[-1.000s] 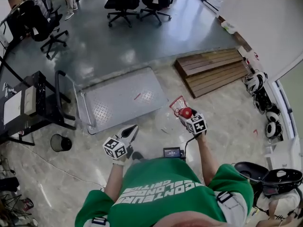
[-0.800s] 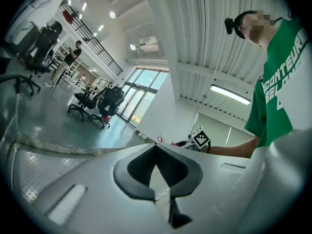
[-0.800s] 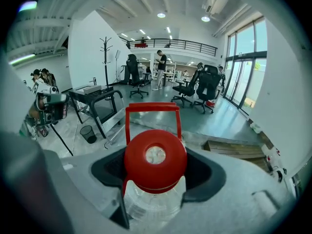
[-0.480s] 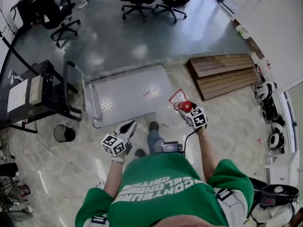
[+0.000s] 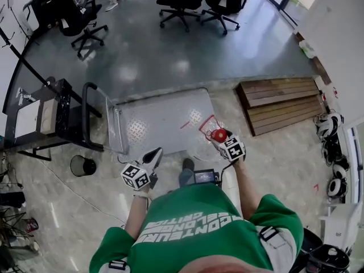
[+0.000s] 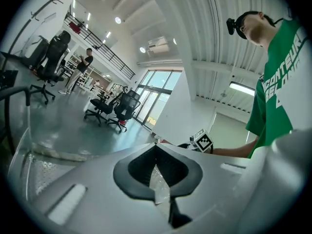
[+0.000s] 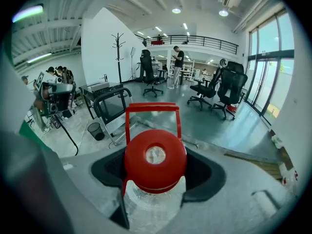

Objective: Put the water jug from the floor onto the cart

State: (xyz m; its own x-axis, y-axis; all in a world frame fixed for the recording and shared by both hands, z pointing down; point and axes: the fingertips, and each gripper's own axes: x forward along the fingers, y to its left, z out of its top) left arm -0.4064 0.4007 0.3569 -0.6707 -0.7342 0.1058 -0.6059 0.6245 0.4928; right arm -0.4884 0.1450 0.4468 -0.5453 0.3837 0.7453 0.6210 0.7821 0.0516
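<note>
The water jug [image 5: 211, 143] is clear plastic with a red cap [image 7: 155, 160] and a red carry handle [image 7: 151, 108]. My right gripper [image 5: 220, 139] is shut on its neck just under the cap and holds it above the floor at the near edge of the cart. The cart [image 5: 162, 121] is a flat grey metal platform with a black push handle [image 5: 86, 115] at its left end; nothing lies on it. My left gripper [image 5: 156, 153] hangs to the left of the jug, near the cart's front edge, shut and holding nothing [image 6: 157, 172].
Stacked wooden pallets [image 5: 281, 101] lie right of the cart. A black desk [image 5: 40, 115] and a small black bin [image 5: 83, 165] stand to its left. Office chairs [image 5: 182, 1] are at the back, helmets [image 5: 330, 124] along the right wall.
I have walked forward: the cart now lies closer and more directly ahead. The right gripper has carried the jug up to the cart's near edge. The left gripper stayed shut beside it.
</note>
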